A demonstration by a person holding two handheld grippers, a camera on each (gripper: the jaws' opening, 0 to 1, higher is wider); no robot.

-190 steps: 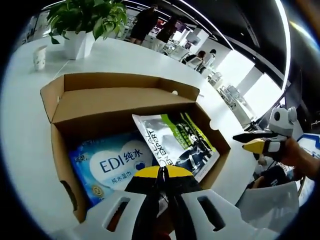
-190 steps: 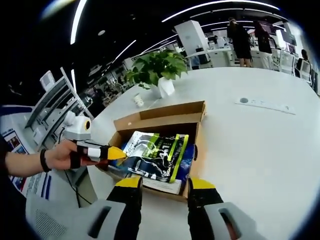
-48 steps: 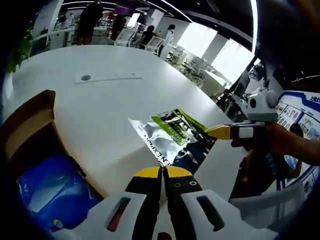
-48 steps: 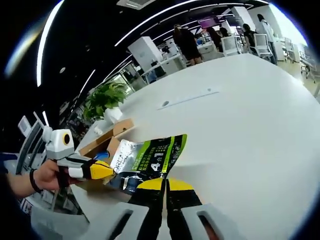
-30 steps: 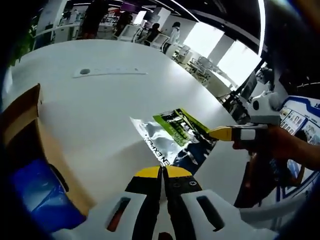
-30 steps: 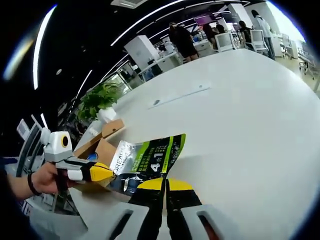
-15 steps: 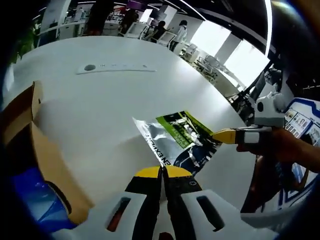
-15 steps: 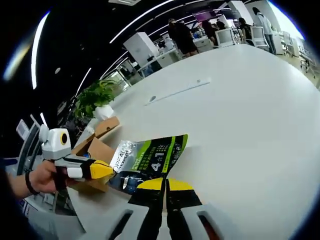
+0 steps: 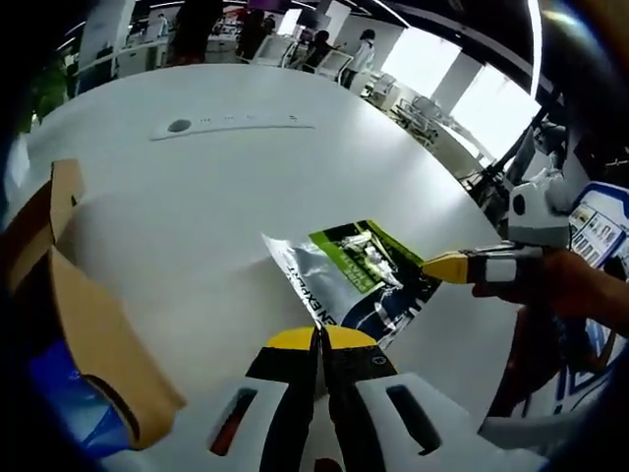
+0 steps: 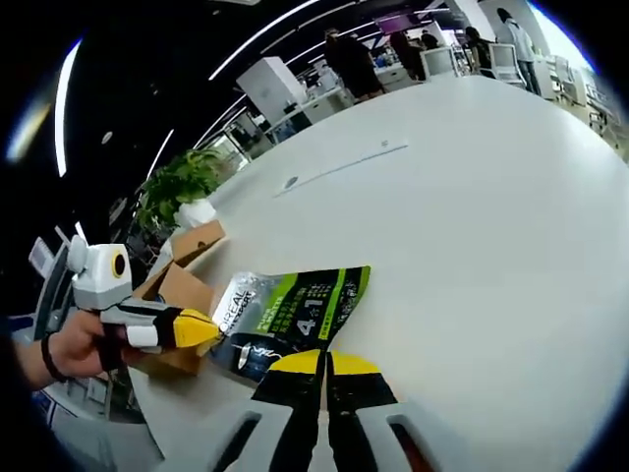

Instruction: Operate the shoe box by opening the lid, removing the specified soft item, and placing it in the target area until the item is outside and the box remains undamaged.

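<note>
A: Left gripper view. What did you note?

B: The left gripper had its yellow-tipped jaws pressed together on the near edge of the foil pouch. The pouch was out over the white table, well clear of the shoe box, whose flap stood open at the left with a blue pack inside. The right gripper came in from the right, its tip at the pouch's far edge.

A: How would the pouch handle?

B: My guess: light, limp, slick foil. Best pinched on a flat sealed edge, two corners to stop it sagging.

A: Right gripper view?

B: The right gripper was clamped on the pouch's dark bottom edge, jaws together. The left gripper, held in a hand, met the silver corner. The box sat beyond, near a potted plant.
</note>
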